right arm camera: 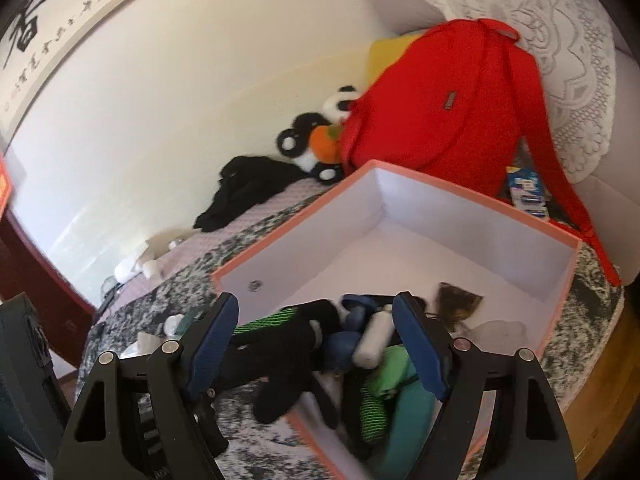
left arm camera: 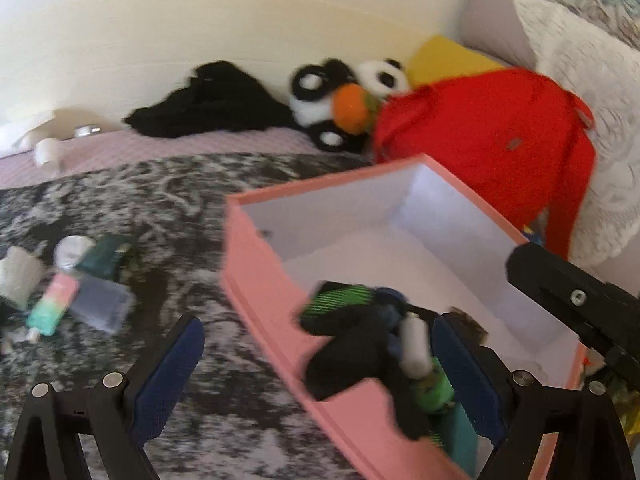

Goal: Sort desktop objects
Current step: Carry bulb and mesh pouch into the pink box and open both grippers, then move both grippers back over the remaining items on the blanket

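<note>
A pink box (left arm camera: 256, 280) with a white inside lies on the grey patterned bedspread; it also shows in the right wrist view (right arm camera: 532, 232). In its near corner lie a black and green glove (left arm camera: 352, 332), a small white bottle (left arm camera: 416, 346), a green item (left arm camera: 434, 392) and dark blue pieces. The glove hangs over the box wall (right arm camera: 280, 364). My left gripper (left arm camera: 316, 344) is open, its fingers either side of the box's near wall. My right gripper (right arm camera: 316, 340) is open above the same pile. Loose items lie left of the box: a pink and teal tube (left arm camera: 54, 304), a clear case (left arm camera: 102, 304), a dark teal packet (left arm camera: 106, 256).
A red backpack (left arm camera: 492, 144) stands behind the box, with a panda plush (left arm camera: 340, 100) holding an orange ball, black clothing (left arm camera: 212, 104) and a yellow cushion (left arm camera: 448, 58) against the wall. The right gripper's black body (left arm camera: 576, 300) reaches in at the right. A blue packet (right arm camera: 528, 190) lies by the backpack.
</note>
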### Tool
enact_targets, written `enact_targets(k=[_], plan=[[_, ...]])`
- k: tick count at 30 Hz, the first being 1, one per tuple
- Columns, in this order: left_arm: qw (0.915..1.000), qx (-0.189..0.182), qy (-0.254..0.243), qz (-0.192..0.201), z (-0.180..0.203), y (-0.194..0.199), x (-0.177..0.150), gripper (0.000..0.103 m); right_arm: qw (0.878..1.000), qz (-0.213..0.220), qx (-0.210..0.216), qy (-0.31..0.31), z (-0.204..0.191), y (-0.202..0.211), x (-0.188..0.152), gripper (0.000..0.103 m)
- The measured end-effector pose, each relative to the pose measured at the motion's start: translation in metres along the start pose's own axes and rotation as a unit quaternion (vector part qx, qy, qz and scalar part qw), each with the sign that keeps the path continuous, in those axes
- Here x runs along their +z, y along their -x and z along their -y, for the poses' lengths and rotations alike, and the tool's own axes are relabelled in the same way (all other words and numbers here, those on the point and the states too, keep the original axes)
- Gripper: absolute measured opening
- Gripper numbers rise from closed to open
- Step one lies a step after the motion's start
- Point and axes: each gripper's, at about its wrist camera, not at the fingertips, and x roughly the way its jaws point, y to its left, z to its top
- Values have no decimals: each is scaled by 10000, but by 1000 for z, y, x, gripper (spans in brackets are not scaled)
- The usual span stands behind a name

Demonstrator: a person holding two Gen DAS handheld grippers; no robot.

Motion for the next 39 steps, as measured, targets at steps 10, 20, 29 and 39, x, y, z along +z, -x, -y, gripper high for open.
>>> enact_targets(k=[10,20,29,39], plan=[[9946,935,431,145,-110,20,-7,95,9973,-222,629,316,-85,-31,-24,82],[9789,1849,841,-206,-250,17,-37,90,9871,-856,1133,737,-177,-93,-70,82],[9752,1662,1405,-410,-327,5,-55,84,9795,-1375,1256,774,-208,-160,-101,81],[9796,1517,1096,-727,-315,-40,-50,84,9780,-1521,1252,683,-216,-200,-101,81]])
